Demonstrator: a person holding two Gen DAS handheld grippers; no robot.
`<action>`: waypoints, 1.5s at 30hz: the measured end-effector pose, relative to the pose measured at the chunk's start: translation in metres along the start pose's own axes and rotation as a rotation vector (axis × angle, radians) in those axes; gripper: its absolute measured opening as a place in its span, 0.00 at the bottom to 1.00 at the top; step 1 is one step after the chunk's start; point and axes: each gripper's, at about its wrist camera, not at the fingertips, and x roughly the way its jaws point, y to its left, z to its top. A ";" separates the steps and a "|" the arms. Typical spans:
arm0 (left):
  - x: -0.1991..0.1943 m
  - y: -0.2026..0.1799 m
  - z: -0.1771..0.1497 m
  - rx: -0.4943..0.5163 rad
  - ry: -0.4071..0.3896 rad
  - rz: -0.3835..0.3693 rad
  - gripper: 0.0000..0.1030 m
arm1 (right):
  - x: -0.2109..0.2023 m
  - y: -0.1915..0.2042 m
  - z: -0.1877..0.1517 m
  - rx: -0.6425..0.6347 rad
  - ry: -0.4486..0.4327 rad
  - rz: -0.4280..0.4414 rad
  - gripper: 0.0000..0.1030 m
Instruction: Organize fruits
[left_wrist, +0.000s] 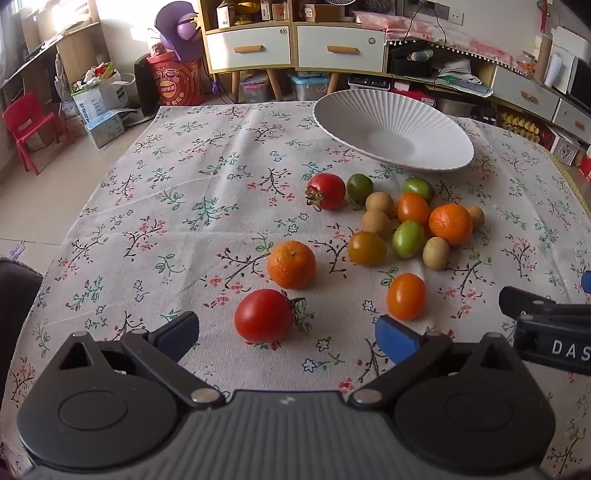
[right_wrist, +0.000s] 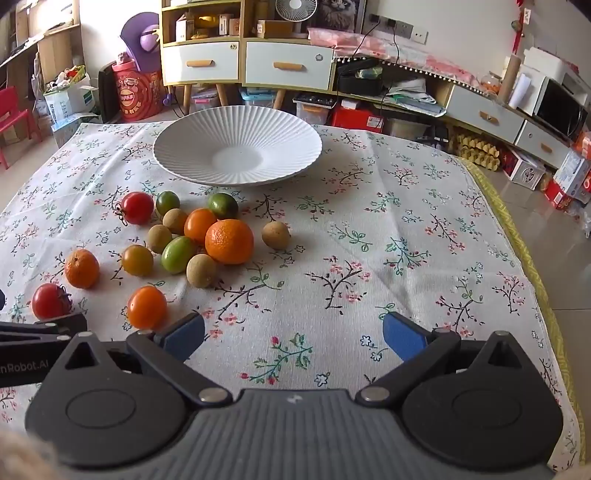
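Note:
Loose fruits lie on a floral tablecloth (left_wrist: 184, 206) in front of an empty white ribbed plate (left_wrist: 391, 129) (right_wrist: 236, 147). In the left wrist view a red tomato (left_wrist: 263, 314) sits just ahead of my left gripper (left_wrist: 286, 334), which is open with nothing between its blue pads. Beyond it are a mandarin (left_wrist: 291, 264), an orange tomato (left_wrist: 406, 296) and a cluster of green, orange and tan fruits (left_wrist: 406, 221). My right gripper (right_wrist: 293, 336) is open over bare cloth, right of the orange tomato (right_wrist: 147, 306) and the cluster (right_wrist: 207, 236).
A cabinet with drawers (right_wrist: 247, 62) and boxes stand on the floor beyond the table. A red chair (left_wrist: 27, 125) is far left. The table's right edge (right_wrist: 517, 240) has a yellow trim. The right gripper's body (left_wrist: 554, 332) shows at the left view's right edge.

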 end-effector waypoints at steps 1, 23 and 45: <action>0.000 0.000 0.000 0.001 -0.002 0.001 0.95 | 0.000 0.000 0.000 0.000 0.003 0.004 1.00; -0.002 0.000 -0.001 0.013 -0.013 0.014 0.95 | -0.002 0.003 0.000 -0.009 0.001 -0.002 1.00; -0.002 0.002 0.000 0.008 -0.010 0.013 0.95 | -0.002 0.003 0.000 -0.009 0.001 -0.003 1.00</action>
